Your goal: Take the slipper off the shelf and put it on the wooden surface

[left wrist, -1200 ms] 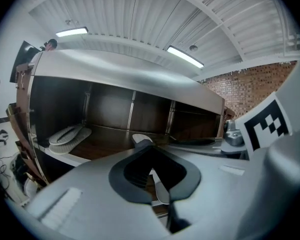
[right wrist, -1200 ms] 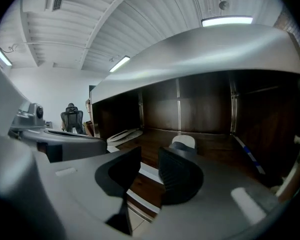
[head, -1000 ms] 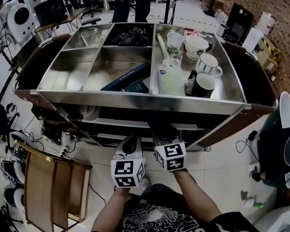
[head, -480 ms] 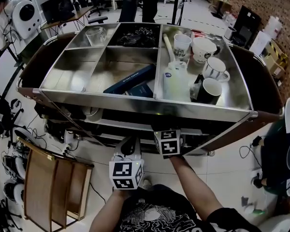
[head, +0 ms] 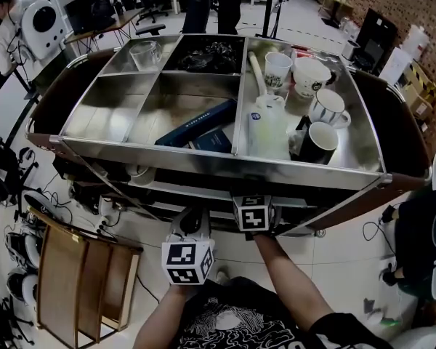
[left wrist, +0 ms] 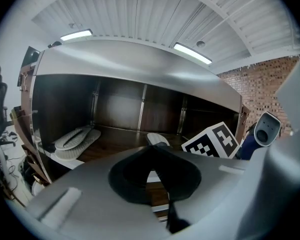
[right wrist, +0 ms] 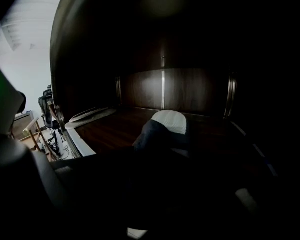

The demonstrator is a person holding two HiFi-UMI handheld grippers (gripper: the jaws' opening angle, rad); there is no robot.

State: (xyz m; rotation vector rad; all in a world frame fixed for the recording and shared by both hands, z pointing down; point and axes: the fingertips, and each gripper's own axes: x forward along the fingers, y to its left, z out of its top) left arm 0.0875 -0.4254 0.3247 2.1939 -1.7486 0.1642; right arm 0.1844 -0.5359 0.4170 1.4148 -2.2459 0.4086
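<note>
While the person stands right up against the metal cart (head: 218, 167), the right gripper (head: 252, 211) is poked in under the top tray, into the dark wooden shelf (right wrist: 110, 131) below. Its jaws have just been opening and sit wide apart with nothing clamped. The slipper (right wrist: 164, 130), white sole with a dark strap, lies on the shelf boards straight ahead of them. It's too dark in there to say whether the tips touch it.

Left gripper (head: 192, 220) hangs outside the cart, just beside the right one, jaws together on nothing. From its view you can see that same slipper mid-shelf, plus a pair of pale slippers (left wrist: 75, 139) lying together at the shelf's left end, well apart from it.

Up top the tray holds mugs (head: 327, 107), a white bottle (head: 267, 126) and blue books (head: 198, 122). A brown wooden panel (head: 80, 282) stands on the floor off to the person's left.
</note>
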